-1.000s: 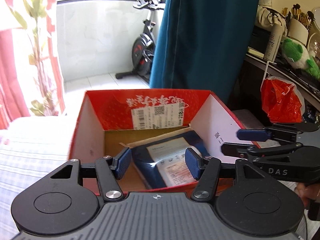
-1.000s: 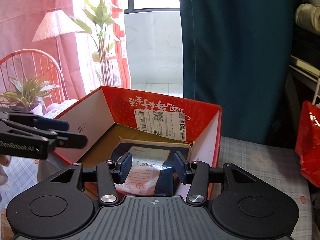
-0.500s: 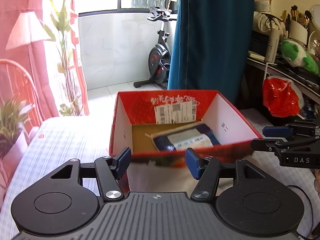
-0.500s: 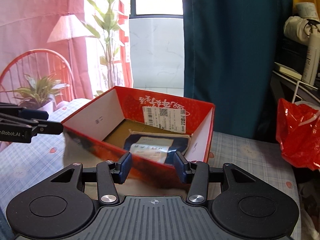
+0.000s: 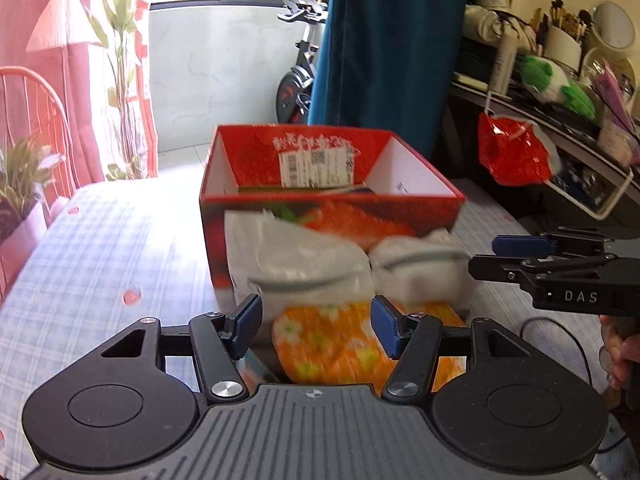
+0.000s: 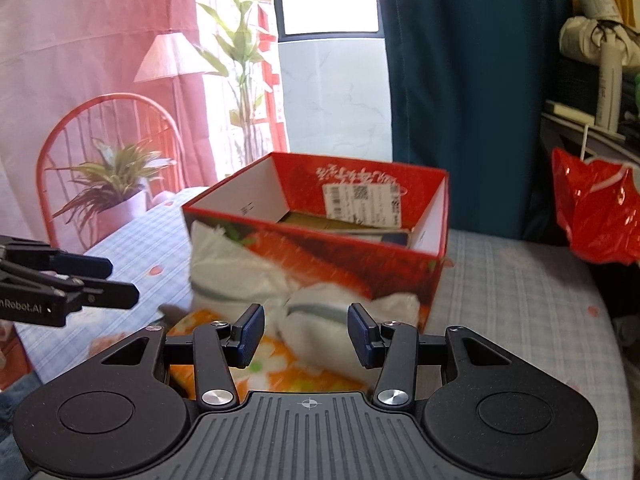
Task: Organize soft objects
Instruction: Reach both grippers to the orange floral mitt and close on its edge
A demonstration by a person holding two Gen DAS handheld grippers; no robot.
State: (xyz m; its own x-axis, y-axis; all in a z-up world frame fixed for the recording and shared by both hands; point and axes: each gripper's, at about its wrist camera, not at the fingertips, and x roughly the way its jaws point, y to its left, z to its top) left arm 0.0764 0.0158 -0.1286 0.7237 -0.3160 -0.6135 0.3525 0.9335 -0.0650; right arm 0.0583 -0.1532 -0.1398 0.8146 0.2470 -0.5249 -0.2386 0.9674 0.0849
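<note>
Your left tongs [image 5: 316,326] stand open with nothing between the pads, hanging above the orange flowered soft item [image 5: 344,350] that lies at the near edge of the table [image 5: 104,240]. Your right tongs [image 6: 306,334] are open as well, a little narrower, and empty; they hover over the smaller white soft bundle [image 6: 320,312]. That bundle and a larger white soft bundle [image 5: 292,256] beside it lie on the checked cloth, pressed against the near wall of the red box [image 5: 320,148], with the orange item just in front of them. The box stands toward the middle of the table, open at the top, with a dark blue packet [image 6: 384,236] lying inside. In the left view your right tongs reach in from the right edge, beside the smaller bundle and apart from it.
</note>
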